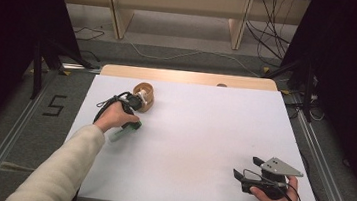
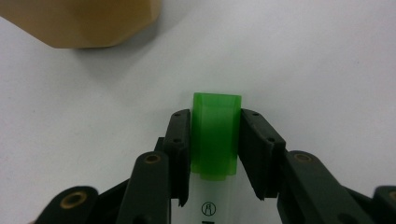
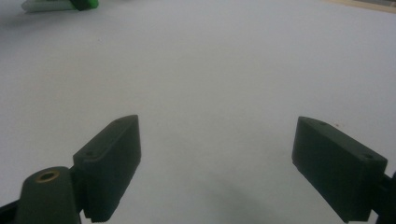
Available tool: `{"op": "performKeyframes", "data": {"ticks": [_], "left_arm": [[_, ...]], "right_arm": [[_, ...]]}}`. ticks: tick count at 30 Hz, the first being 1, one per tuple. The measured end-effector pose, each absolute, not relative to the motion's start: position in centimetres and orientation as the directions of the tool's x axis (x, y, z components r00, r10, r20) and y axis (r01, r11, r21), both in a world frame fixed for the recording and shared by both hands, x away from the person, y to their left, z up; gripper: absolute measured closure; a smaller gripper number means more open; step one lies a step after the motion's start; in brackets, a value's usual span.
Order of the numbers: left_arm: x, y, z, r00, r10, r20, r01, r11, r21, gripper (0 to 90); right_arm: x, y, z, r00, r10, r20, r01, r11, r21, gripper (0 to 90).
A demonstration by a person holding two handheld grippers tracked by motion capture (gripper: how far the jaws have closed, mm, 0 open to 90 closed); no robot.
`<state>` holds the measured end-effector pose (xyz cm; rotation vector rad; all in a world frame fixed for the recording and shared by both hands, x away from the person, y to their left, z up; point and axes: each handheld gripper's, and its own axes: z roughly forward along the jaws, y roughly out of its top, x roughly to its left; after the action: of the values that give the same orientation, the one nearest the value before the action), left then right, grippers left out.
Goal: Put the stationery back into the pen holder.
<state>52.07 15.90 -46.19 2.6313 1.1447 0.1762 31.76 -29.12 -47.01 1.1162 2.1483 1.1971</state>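
At the left of the white worktop (image 1: 203,133), my left tongs (image 2: 215,140) are closed on the green cap (image 2: 216,135) of a marker pen (image 1: 123,134) that lies flat on the surface, just in front of a light-brown wooden cup (image 1: 144,96). Seen in the left gripper view, the two black pads press on opposite sides of the cap, which fills the gap between them; the white barrel (image 2: 212,200), printed with a small circled mark, runs back toward me beneath the jaws. My right tongs (image 3: 217,163) rest wide apart and hold nothing, low at the near right corner of the worktop, well apart from the pen.

Handling, as I judge it: the pen looks light, stiff and unlikely to break, so weight is no concern. Its plastic appears smooth and rounded, hence somewhat slippery, and it may roll or twist between flat pads. The present hold sits on the cap, at one end of the pen; lifted from there the long barrel would likely droop and swing, and a pull might simply draw the cap off. A hold nearer the middle of the barrel would carry the pen level; the cap hold suits uncapping, with my other tongs steadying the barrel.
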Motion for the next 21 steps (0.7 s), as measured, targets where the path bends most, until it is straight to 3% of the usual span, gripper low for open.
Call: {"op": "performKeyframes", "data": {"ticks": [21], "left_arm": [[51.84,15.84,-46.14,0.679,0.734,0.01,0.698,-0.65,0.301,67.1]], "right_arm": [[31.74,-29.1,-47.01,-0.58,0.814,0.008,0.434,0.301,0.849,16.3]]}}
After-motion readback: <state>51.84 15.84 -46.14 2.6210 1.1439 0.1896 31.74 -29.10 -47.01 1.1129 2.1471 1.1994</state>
